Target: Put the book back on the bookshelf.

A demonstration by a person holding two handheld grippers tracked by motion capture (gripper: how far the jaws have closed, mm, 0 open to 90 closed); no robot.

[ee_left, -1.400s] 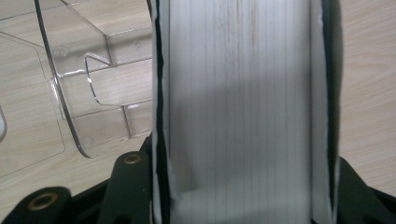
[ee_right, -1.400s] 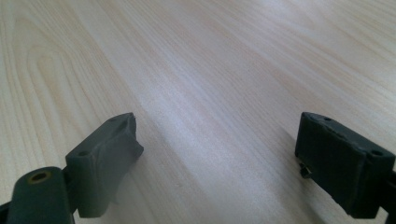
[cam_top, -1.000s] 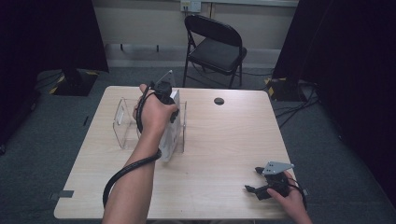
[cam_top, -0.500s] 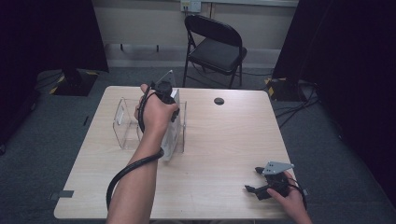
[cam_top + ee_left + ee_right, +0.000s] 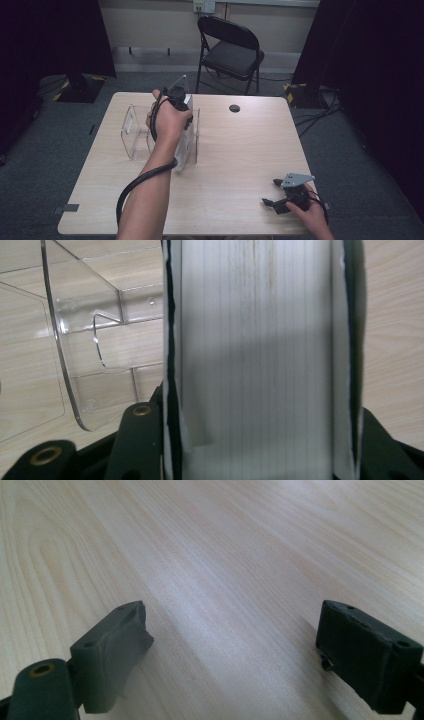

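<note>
Gripping a thick white book (image 5: 255,360) with my left gripper (image 5: 176,102) beside the clear rack (image 5: 135,132); my right gripper (image 5: 235,645) rests open on the table (image 5: 240,150).

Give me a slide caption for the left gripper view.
Left gripper shut on a white book, page edges facing the camera, beside a clear acrylic holder.

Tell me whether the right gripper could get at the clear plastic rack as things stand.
Probably yes: the right gripper rests open near the table's front edge, bare wood between. But the left gripper, shut on a thick book, stands beside the rack.
</note>
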